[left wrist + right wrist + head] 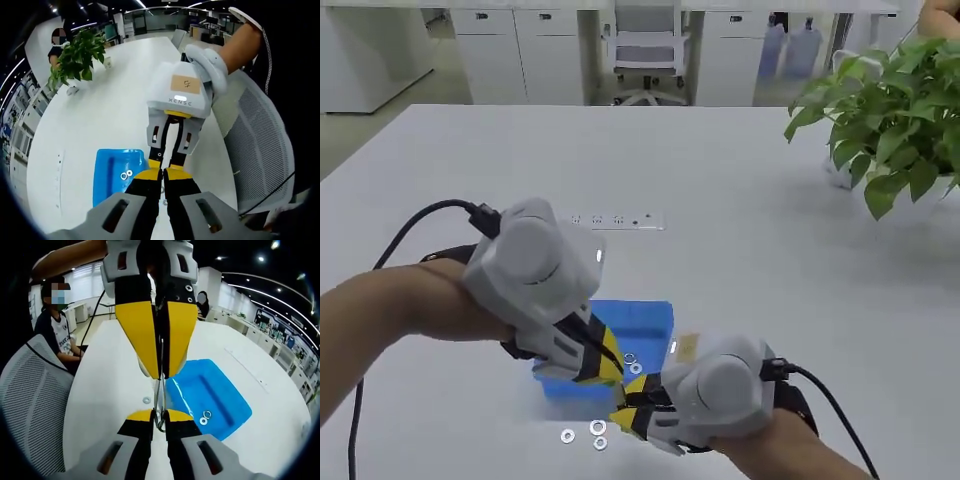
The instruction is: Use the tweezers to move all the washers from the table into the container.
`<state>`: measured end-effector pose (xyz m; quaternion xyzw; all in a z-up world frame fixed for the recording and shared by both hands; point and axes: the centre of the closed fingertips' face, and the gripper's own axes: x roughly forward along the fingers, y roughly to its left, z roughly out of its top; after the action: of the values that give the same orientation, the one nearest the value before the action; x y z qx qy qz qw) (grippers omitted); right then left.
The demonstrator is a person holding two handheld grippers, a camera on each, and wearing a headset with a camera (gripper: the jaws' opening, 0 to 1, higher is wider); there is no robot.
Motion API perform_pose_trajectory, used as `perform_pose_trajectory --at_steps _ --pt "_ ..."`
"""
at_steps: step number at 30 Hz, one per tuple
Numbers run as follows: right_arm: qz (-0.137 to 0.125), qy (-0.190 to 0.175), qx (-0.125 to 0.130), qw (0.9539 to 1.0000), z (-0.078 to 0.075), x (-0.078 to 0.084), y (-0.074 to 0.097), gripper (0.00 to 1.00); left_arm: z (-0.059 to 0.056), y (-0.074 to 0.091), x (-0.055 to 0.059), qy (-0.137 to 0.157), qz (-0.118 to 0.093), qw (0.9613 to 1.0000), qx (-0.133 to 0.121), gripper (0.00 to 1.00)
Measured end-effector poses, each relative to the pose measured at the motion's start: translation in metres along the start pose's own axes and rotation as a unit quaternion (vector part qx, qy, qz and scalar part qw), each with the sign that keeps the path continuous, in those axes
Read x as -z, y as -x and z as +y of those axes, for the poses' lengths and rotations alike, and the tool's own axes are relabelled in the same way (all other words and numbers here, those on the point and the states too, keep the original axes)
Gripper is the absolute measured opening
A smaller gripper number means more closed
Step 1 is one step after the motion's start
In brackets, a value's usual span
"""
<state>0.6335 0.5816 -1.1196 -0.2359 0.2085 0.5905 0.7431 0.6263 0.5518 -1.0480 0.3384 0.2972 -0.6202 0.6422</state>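
Washers [598, 428]: three loose on the counter [800, 280], nearest me, just short of the container's near edge.
Right gripper [160, 416]: near right; I see its fingers clenched on the tweezers [158, 392].
Left gripper [162, 175]: comes in from the left, fingers pinched on the same tweezers, tip to tip with the right.
Container [645, 318]: blue, behind the fingers; two washers inside.
Writing: "XENSE" on the right gripper's housing; the tan sticker [185, 82] above it carries a handwritten mark I cannot read.
Power strip [617, 220]: farther back.
Plant [890, 120]: far right.
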Motion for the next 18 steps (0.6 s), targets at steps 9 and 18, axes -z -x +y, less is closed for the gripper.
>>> perform_pose_trajectory --at_steps 9,18 --pt "-0.006 0.001 -0.003 1.0 -0.006 -0.011 0.003 0.1 0.006 0.011 -0.004 -0.001 -0.001 1.0 -0.005 0.06" --pt "-0.005 0.011 0.002 0.9999 -0.02 -0.02 0.003 0.1 0.017 0.019 -0.006 -0.005 0.001 0.9999 -0.011 0.06"
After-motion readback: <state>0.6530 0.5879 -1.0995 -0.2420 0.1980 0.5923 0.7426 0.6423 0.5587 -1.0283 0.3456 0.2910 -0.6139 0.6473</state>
